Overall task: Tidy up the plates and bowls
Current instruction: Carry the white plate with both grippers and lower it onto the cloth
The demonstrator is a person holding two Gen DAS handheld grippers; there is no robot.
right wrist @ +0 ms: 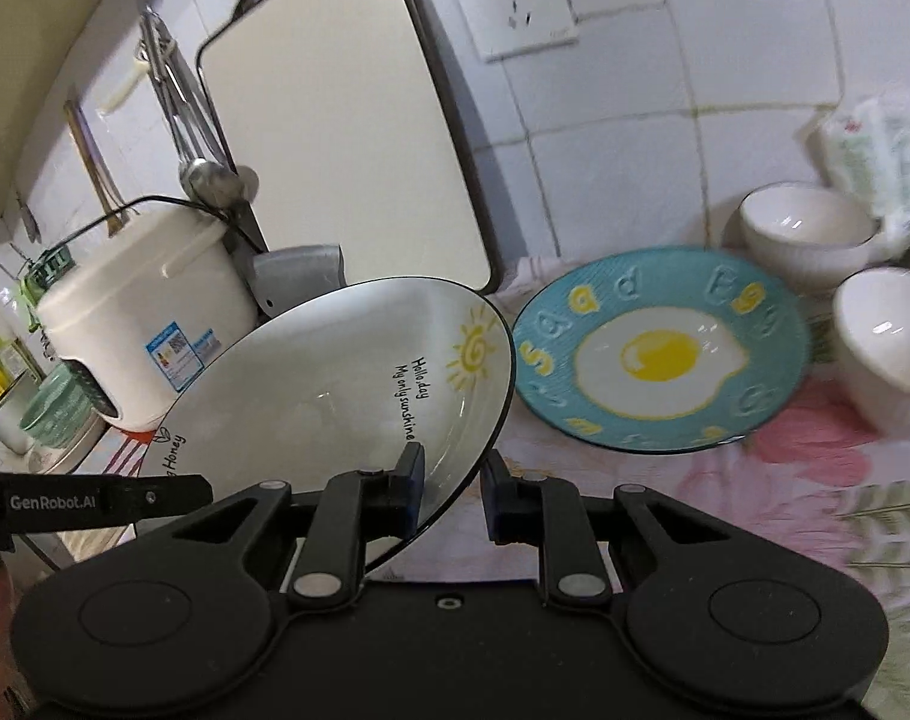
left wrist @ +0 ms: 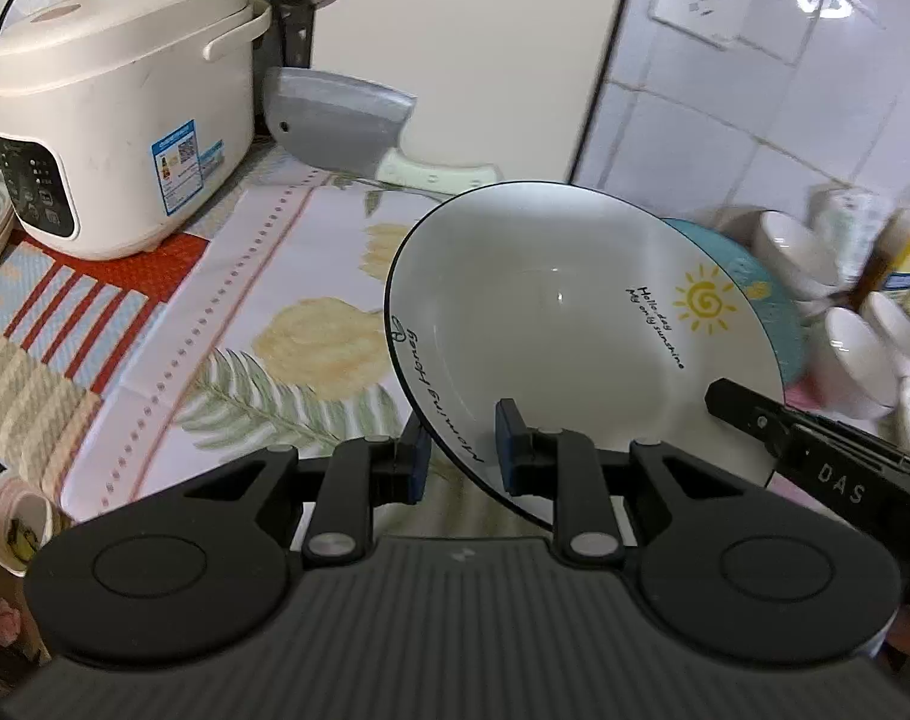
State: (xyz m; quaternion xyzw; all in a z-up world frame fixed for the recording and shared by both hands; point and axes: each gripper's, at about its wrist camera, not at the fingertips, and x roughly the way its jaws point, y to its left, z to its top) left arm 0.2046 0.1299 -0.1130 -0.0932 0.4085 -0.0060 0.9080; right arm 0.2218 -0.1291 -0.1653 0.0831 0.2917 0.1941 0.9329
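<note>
A white plate [left wrist: 575, 324] with a yellow sun and black lettering hangs tilted above the counter, held from both sides. My left gripper [left wrist: 464, 451] is shut on its near left rim. My right gripper [right wrist: 453, 485] is shut on the same white plate [right wrist: 347, 384] at its right rim. A blue plate [right wrist: 659, 354] with a fried-egg picture lies flat on the counter to the right; in the left wrist view only an edge of the blue plate [left wrist: 755, 294] shows behind the white one. Two white bowls [right wrist: 809, 228] [right wrist: 893, 336] stand beyond it.
A white rice cooker [left wrist: 119, 114] stands at the left on the patterned cloth [left wrist: 227, 324]. A cleaver [left wrist: 335, 120] and a cutting board [right wrist: 335, 138] lean on the tiled wall. A green bowl [right wrist: 53, 408] sits at far left, packets [right wrist: 869, 150] at far right.
</note>
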